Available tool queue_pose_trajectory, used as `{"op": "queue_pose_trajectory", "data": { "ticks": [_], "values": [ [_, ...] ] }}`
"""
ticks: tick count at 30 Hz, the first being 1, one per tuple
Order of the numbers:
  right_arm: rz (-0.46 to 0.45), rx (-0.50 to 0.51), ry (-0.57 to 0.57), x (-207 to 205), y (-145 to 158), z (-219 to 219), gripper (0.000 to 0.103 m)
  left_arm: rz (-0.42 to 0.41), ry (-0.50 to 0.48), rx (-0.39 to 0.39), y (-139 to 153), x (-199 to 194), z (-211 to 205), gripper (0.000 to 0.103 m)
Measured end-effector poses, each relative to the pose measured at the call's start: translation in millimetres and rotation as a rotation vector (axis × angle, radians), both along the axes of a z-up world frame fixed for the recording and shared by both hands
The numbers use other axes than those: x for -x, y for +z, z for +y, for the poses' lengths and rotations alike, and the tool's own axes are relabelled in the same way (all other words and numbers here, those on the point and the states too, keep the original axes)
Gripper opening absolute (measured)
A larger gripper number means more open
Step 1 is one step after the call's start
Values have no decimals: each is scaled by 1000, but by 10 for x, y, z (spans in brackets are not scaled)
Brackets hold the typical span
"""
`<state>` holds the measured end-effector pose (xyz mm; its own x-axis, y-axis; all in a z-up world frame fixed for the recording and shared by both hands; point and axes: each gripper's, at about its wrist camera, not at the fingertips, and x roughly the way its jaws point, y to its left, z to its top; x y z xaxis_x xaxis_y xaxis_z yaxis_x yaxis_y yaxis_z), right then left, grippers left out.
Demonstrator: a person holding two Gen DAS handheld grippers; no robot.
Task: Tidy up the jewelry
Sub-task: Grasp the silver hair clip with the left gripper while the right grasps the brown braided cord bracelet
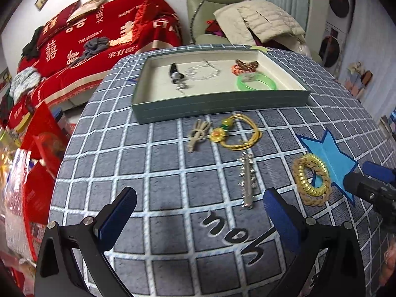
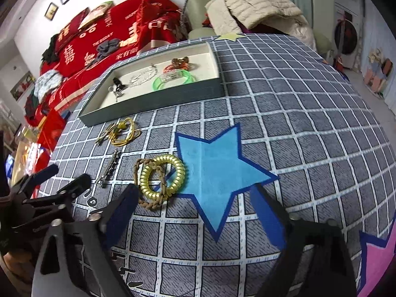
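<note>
A grey-green jewelry tray (image 1: 217, 104) (image 2: 158, 96) holds a green bangle (image 1: 256, 81), a clear bead bracelet (image 1: 204, 73), an orange-brown piece (image 1: 246, 65) and a black-silver piece (image 1: 176, 74). On the cloth before it lie a yellow cord necklace (image 1: 238, 132) (image 2: 123, 132), a beige claw clip (image 1: 196, 135), a silver hair clip (image 1: 247, 180) (image 2: 110, 168), and a gold coil hair tie (image 1: 312, 175) (image 2: 162, 175) on a brown braided band (image 2: 148, 199). My left gripper (image 1: 199, 204) is open and empty, near the silver clip. My right gripper (image 2: 195, 204) is open and empty, near the coil tie.
The round table wears a grey checked cloth (image 1: 153, 173) with a blue star patch (image 2: 215, 170) and a pink patch (image 2: 378, 259). A red-covered sofa (image 1: 99, 42) and a green armchair with a beige jacket (image 1: 257, 17) stand behind. Red boxes (image 1: 42, 143) sit at left.
</note>
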<state>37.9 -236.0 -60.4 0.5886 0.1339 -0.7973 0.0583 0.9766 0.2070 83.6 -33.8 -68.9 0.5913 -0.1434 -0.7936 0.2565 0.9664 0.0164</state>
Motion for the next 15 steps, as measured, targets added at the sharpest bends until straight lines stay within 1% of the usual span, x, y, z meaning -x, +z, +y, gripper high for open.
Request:
{"op": "queue_pose_trajectory", "data": {
  "ticks": [2,3,5,7,9,12,14,15],
  "values": [
    [1,-11,33,-25,-2,43,71,0,-17,-8,-19,-21,-65,103],
    [0,-15,48,-36,-4,62,68,-1,-22,-12,-31,-31,-91,103],
    [-1,-11,81,-69,-11,111,56,1,-26,-25,-60,-51,-126,103],
    [-1,0,107,-111,-21,153,50,5,-26,-29,-85,-68,-135,103],
    [-1,13,143,-158,-31,205,47,24,-26,-32,-120,-95,-136,103],
    [8,36,187,-208,-64,281,42,23,-21,-38,-143,-103,-131,103],
    [19,56,212,-231,-98,320,38,30,-26,-36,-158,-107,-130,98],
    [24,62,220,-246,-114,337,37,28,-28,-31,-159,-106,-131,98]
  ]
}}
